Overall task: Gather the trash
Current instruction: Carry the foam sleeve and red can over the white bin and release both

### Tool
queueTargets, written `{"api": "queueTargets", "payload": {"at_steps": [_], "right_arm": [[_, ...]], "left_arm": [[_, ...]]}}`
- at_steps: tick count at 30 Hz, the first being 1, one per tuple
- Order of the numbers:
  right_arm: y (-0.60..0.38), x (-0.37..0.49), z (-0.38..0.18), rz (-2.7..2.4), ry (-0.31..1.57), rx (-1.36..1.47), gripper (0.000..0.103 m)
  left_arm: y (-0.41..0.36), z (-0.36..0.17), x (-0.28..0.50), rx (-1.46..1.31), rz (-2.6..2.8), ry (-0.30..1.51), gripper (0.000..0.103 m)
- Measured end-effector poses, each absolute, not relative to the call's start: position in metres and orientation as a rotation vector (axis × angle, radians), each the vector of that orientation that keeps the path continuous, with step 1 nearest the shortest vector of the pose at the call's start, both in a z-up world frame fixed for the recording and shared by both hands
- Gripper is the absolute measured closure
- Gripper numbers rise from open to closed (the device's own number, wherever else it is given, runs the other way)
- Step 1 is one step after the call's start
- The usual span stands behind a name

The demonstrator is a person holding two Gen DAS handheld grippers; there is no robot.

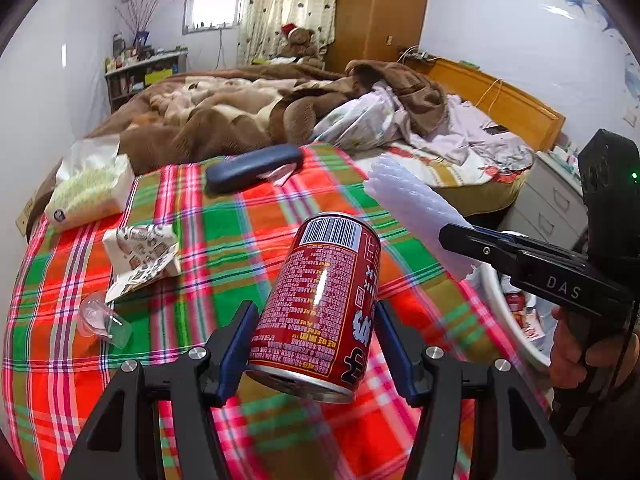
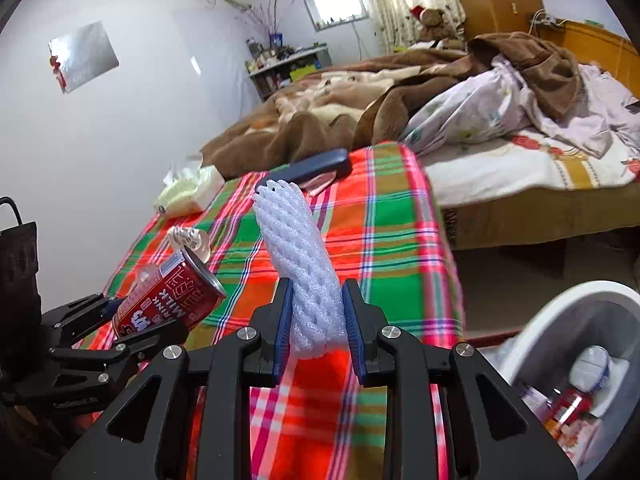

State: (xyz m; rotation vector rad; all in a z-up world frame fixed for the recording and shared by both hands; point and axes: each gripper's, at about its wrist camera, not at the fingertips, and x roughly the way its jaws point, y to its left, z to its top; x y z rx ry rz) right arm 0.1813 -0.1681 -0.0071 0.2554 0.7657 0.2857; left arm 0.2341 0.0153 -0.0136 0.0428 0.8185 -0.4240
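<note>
Your left tongs clamp the red can, your right tongs pinch the foam net; both are lifted off the tabletop. Next, I'd judge, carry them to the bin at four o'clock and release.

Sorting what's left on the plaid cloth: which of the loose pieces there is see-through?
The small plastic cup, lying on its side at the cloth's near left edge. The printed wrapper and tissue pack beyond it are opaque.

On the plaid-covered table, the tissue pack lies far left, the crumpled printed paper wrapper before it, the dark blue case behind. The white trash bin stands right, below the table.
</note>
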Motion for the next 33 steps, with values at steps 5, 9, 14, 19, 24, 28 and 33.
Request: {"api": "queueTargets", "payload": {"at_steps": [5,9,14,19,24,28,33], "right_arm": [[-0.183,0.162,0.005,0.254,0.724,0.259,0.077],[-0.198,0.146,0.013,0.226,0.701,0.267,0.077],[-0.218,0.13,0.016,0.178,0.674,0.274,0.077],[-0.24,0.115,0.019,0.131,0.652,0.29,0.077],[-0.261,0.099,0.02,0.06,0.641,0.287,0.077],[-0.28,0.089,0.017,-0.006,0.647,0.286,0.077],[-0.297,0.078,0.014,-0.067,0.652,0.298,0.077]], "left_arm": [[-0.005,0.001,0.214,0.048,-0.459,0.788,0.043],[-0.02,0.01,0.201,0.053,-0.482,0.767,0.043],[-0.044,0.02,0.183,0.08,-0.511,0.739,0.043],[-0.07,0.029,0.168,0.099,-0.55,0.716,0.043],[-0.1,0.031,0.159,0.118,-0.59,0.709,0.043],[-0.125,0.032,0.152,0.134,-0.631,0.705,0.043],[-0.155,0.028,0.147,0.155,-0.673,0.715,0.043]]}}
